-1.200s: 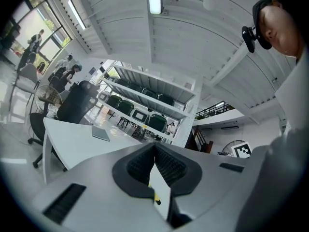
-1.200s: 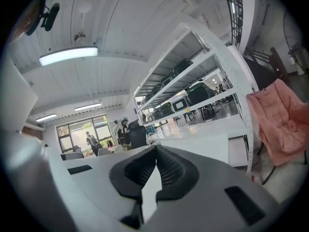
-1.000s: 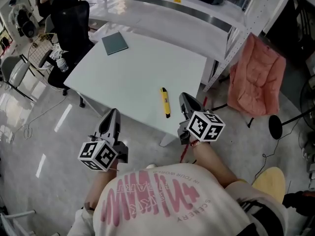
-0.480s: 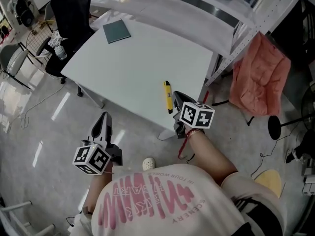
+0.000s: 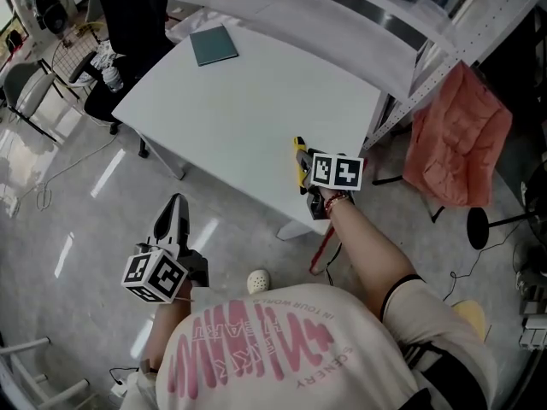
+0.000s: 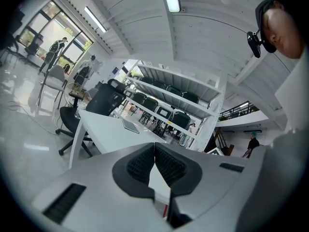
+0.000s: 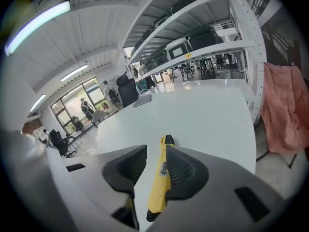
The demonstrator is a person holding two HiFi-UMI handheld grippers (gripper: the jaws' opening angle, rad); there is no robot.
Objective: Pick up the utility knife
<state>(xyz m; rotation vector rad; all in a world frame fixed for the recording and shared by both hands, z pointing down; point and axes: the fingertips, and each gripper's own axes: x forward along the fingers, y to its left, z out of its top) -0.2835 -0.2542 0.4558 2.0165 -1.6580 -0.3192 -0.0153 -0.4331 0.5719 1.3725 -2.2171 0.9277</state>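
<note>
The yellow utility knife (image 5: 297, 149) with black ends lies near the front right edge of the white table (image 5: 256, 92). My right gripper (image 5: 302, 168) has come down over it and its jaws have just been opening. In the right gripper view the knife (image 7: 160, 180) lies lengthwise between the pads, close against the right pad (image 7: 181, 170), with a gap to the left one. My left gripper (image 5: 177, 203) hangs over the floor, off the table's front left edge. Its pads (image 6: 166, 166) meet at the tips, with nothing between them.
A dark green notebook (image 5: 214, 45) lies at the table's far left corner. White shelving (image 5: 359, 20) runs behind the table. A pink folding chair (image 5: 457, 135) stands at the right, a black office chair (image 5: 128, 11) at the far left.
The right gripper has moved forward and down over the knife, and its jaws now straddle it. The left gripper has sunk lower over the floor.
</note>
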